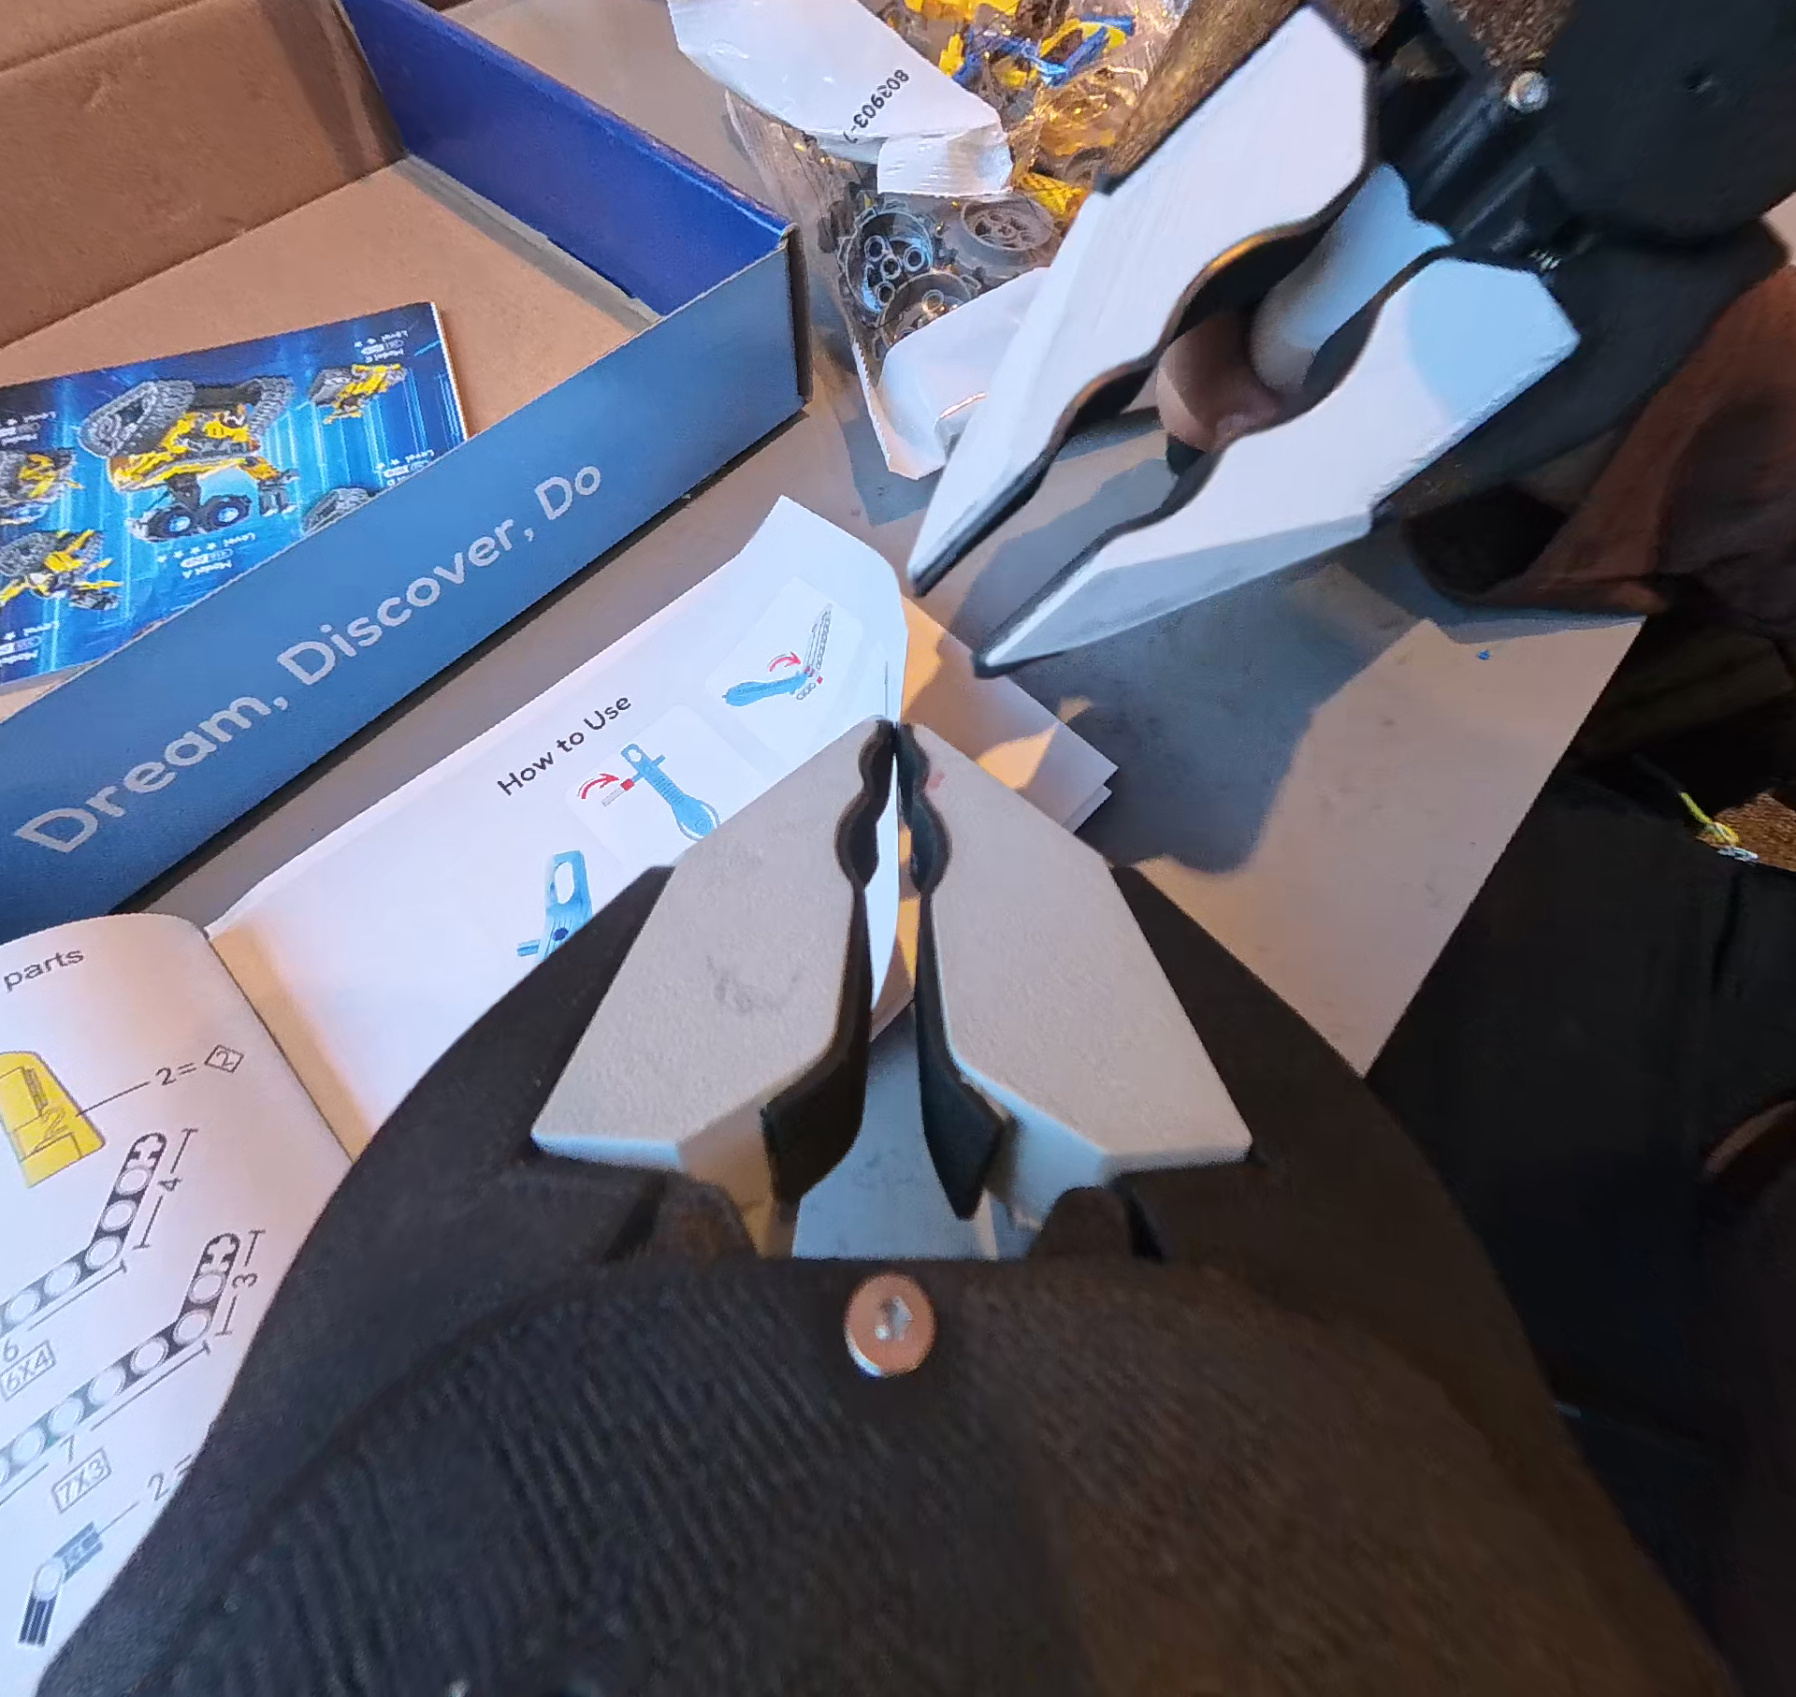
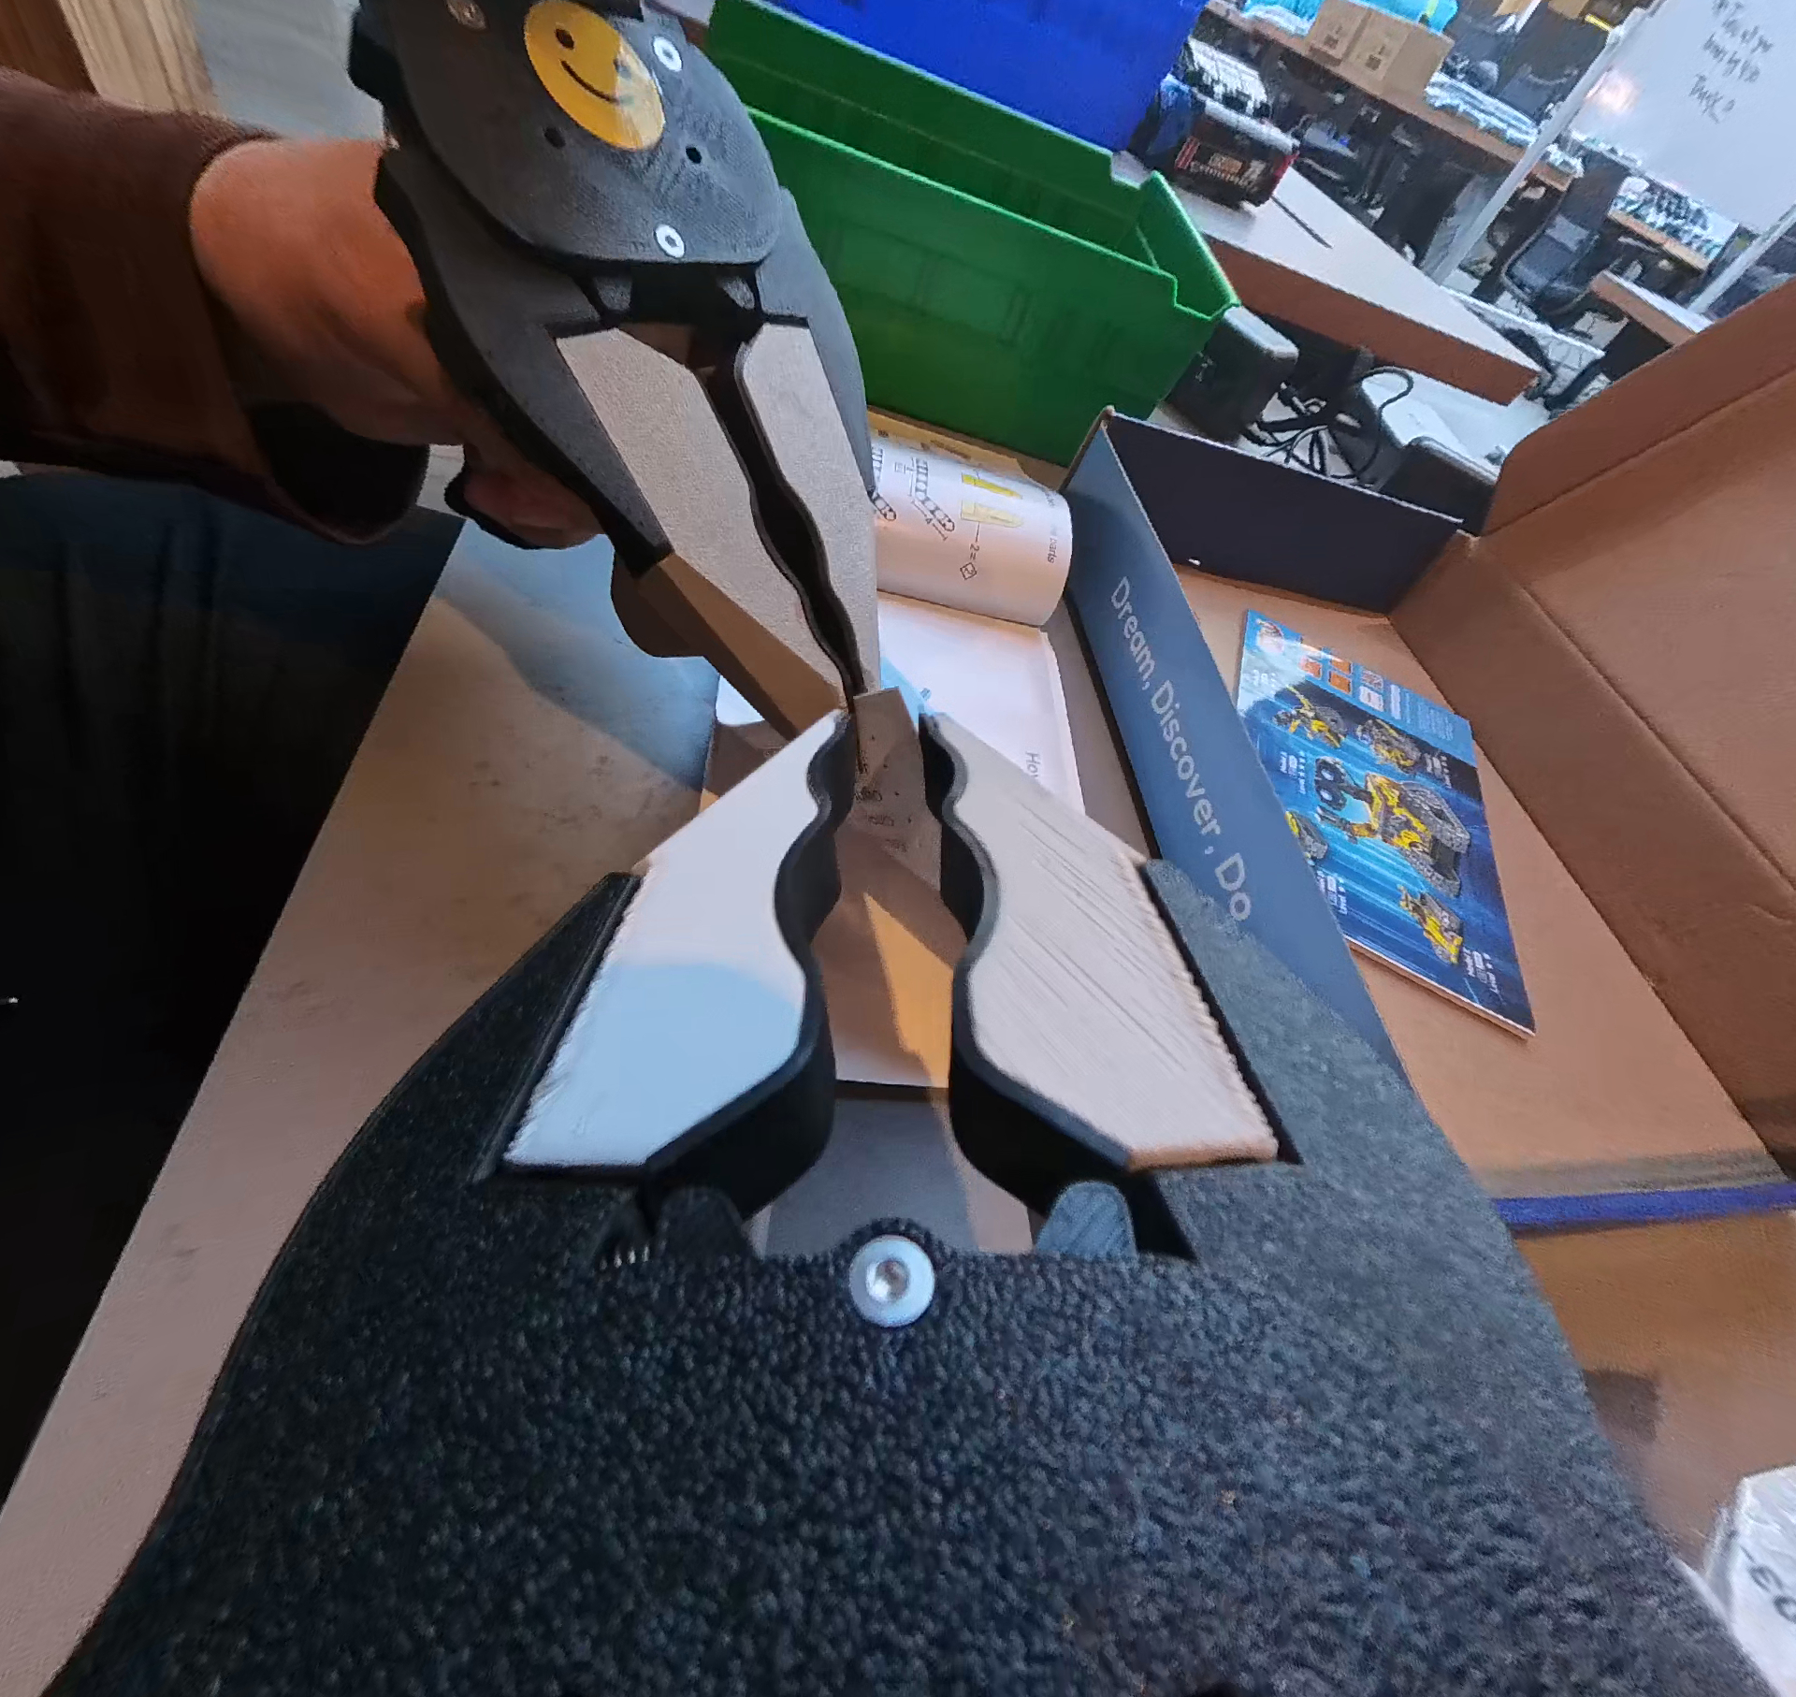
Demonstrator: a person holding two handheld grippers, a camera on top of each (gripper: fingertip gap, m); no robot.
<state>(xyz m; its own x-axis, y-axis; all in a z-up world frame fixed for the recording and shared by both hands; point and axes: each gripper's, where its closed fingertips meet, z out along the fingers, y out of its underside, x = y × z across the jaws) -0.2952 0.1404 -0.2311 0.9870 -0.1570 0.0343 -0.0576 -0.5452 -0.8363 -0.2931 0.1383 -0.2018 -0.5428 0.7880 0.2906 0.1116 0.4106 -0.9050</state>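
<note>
Workshop or lab, stacked green bins [image 2: 972, 270], long worktables [image 2: 1361, 290], whiteboard [image 2: 1710, 56]

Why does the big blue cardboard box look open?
It is open: the blue cardboard box has its brown flap folded back, and a blue picture leaflet lies on its bare brown floor.

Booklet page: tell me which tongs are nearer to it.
Left. The left tongs are shut on the lifted booklet page at its edge. The right tongs hang open just beside that edge, apart from it.
</note>
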